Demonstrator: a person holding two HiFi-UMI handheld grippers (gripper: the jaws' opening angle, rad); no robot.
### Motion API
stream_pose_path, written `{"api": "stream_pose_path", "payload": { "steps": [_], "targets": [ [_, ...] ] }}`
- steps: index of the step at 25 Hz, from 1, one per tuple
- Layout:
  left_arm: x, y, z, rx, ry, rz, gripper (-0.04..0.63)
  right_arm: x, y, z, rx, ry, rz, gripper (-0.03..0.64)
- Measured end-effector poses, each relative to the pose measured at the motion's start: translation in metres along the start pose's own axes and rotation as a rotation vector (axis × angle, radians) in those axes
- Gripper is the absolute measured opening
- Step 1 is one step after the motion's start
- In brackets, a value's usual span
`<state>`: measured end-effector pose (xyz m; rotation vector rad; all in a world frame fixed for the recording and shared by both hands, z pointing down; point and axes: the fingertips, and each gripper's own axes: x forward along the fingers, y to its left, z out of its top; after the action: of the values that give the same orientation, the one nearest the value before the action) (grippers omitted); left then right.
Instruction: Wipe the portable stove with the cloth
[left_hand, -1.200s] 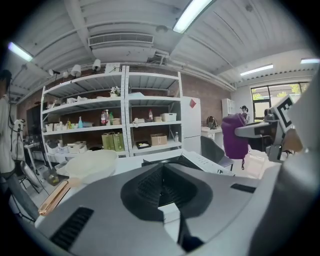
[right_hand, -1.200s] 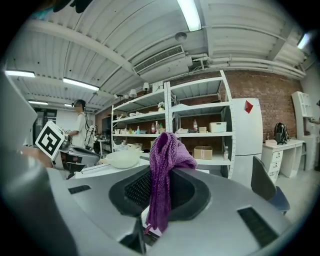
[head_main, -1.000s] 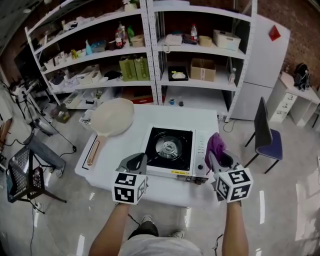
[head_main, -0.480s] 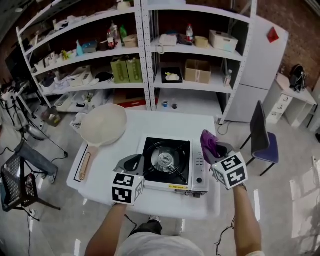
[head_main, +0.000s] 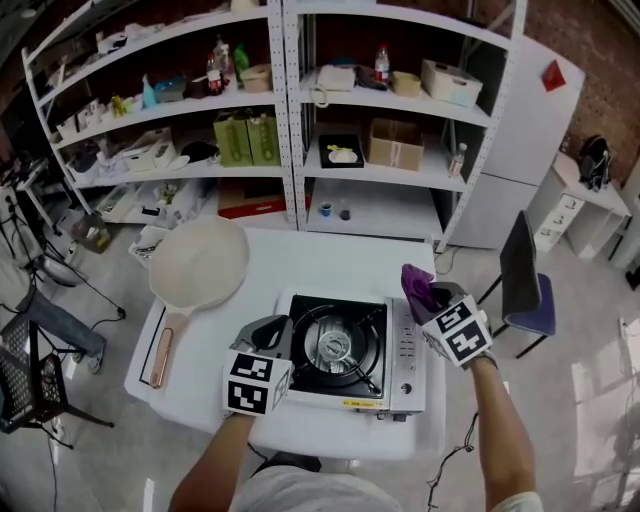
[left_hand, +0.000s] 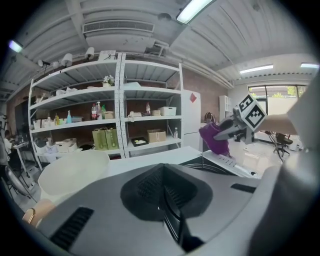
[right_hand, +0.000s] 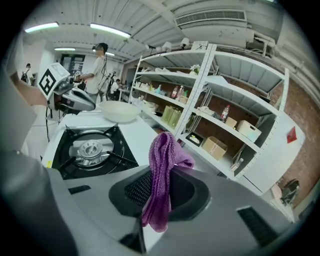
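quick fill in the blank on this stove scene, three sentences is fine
1. The right hand-held gripper is shut on a ___ cloth.
2. The jaws of the left hand-held gripper are together, with ___ between them.
3. In the head view, the cream frying pan lies on the white table to the ___ of the portable stove.

Missing words: purple; nothing; left

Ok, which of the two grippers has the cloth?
The right gripper: a purple cloth is pinched between its fingers, by the right side of the stove. The left gripper is shut with nothing between its fingers.
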<state>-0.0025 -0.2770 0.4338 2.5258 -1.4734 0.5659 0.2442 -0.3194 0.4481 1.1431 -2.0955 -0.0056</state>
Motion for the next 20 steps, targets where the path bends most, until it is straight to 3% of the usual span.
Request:
{"api": "stream_pose_path", "payload": {
  "steps": [7, 13, 20],
  "targets": [
    [0.012, 0.004, -0.011, -0.007, 0.027, -0.020, 0.003, 0.037, 0.000, -0.012, -0.139, 0.124, 0.039, 0.066],
    [0.011, 0.005, -0.013, -0.020, 0.025, -0.019, 0.003, 0.045, 0.016, -0.020, -0.122, 0.155, 0.101, 0.066],
    [0.003, -0.006, -0.014, -0.016, 0.021, -0.023, 0.003, 0.036, 0.032, -0.027, -0.111, 0.157, 0.115, 0.066]
  ]
}}
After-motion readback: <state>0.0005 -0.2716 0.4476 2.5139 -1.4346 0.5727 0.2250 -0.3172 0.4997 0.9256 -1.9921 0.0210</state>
